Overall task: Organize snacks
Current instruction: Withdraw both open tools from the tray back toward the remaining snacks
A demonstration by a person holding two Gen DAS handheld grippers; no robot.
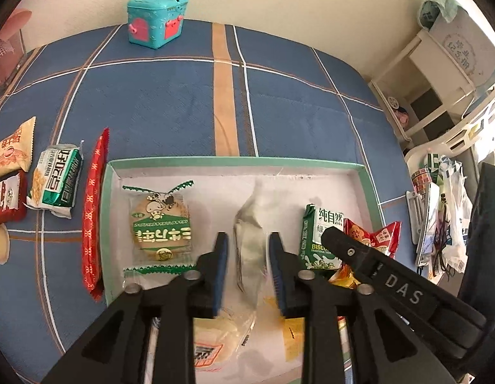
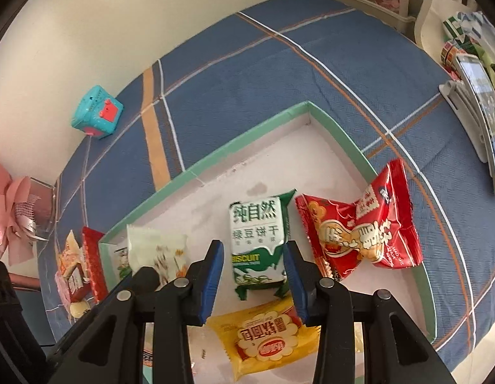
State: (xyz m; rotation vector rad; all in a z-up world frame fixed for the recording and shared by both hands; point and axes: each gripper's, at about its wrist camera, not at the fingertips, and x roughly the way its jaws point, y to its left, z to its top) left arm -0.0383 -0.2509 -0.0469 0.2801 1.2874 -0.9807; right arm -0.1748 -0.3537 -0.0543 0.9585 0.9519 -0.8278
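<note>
The green-and-white biscuit pack (image 2: 258, 243) is lying inside the shallow green-rimmed box (image 2: 337, 134), showing "纯自然", "绿豆饼干" and "BISCUIT". Beside it, the red snack bag (image 2: 359, 224) is resting against the box's right rim, its red lettering too warped to read. The yellow bread packet (image 2: 263, 339) is lying below them. The right gripper (image 2: 254, 275) is standing spread around the biscuit pack, pads apart from it. The left gripper (image 1: 247, 268) is standing spread around a pale wrapped snack (image 1: 249, 240) in the box, grip unclear.

biscuit pkt (image 2: 258, 244) in tray (image 2: 337, 134), peanut pkt (image 2: 359, 227) right, box (image 1: 156, 19) behind
</note>
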